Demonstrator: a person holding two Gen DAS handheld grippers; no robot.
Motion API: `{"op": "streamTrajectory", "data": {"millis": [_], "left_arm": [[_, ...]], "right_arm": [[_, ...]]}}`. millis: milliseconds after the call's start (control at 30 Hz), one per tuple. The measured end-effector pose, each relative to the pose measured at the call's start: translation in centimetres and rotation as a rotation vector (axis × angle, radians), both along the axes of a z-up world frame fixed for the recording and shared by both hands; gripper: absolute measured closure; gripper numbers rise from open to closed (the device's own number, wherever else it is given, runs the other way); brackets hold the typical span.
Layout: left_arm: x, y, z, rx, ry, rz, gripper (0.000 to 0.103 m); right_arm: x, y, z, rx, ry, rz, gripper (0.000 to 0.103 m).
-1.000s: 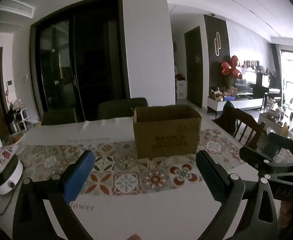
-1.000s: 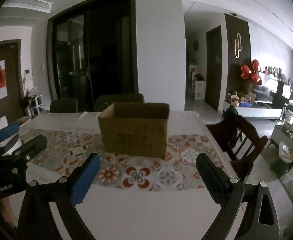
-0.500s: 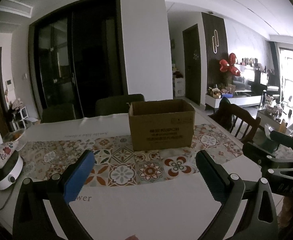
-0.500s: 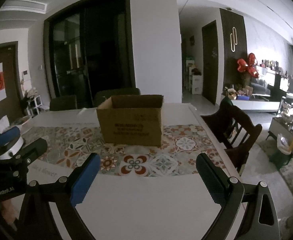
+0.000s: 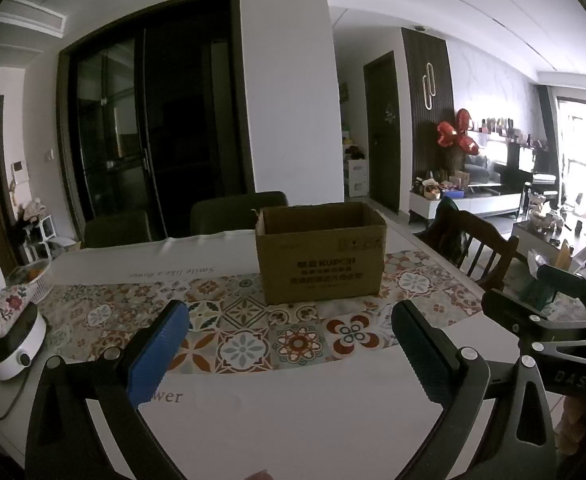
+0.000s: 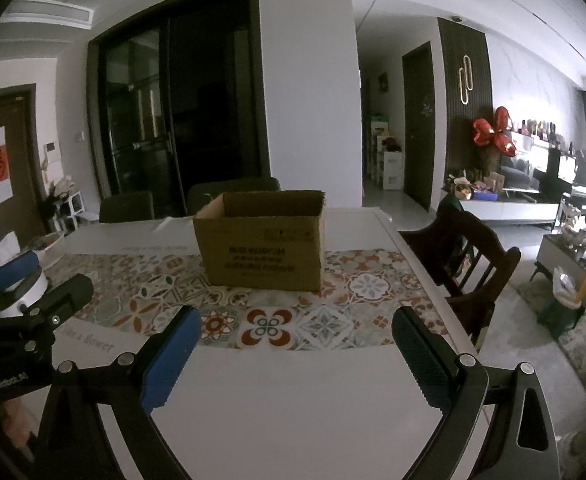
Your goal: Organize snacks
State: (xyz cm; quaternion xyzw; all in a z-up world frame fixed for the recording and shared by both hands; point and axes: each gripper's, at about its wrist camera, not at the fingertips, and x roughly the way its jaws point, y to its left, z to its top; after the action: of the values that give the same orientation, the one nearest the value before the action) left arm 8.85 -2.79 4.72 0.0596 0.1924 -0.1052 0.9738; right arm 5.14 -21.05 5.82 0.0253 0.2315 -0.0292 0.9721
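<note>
The left gripper (image 5: 289,336) and right gripper (image 6: 295,340) both hover released and empty above the near counter (image 6: 293,392). Beyond them, mid-counter, stands an open cardboard box (image 6: 262,240). It looks light and fairly stiff, though its thin walls would flex, so grip it by the rim; no snacks are visible.

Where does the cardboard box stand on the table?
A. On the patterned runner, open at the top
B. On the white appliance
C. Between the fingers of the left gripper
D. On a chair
A: the cardboard box rests on the patterned runner, its top open.
</note>
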Motion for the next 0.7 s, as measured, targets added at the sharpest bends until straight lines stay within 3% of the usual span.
{"op": "streamTrajectory", "data": {"millis": [700], "left_arm": [[-0.02, -0.03, -0.2, 0.0, -0.001, -0.001, 0.0]], "right_arm": [[0.0, 0.04, -0.02, 0.0, 0.001, 0.001, 0.006]]}}
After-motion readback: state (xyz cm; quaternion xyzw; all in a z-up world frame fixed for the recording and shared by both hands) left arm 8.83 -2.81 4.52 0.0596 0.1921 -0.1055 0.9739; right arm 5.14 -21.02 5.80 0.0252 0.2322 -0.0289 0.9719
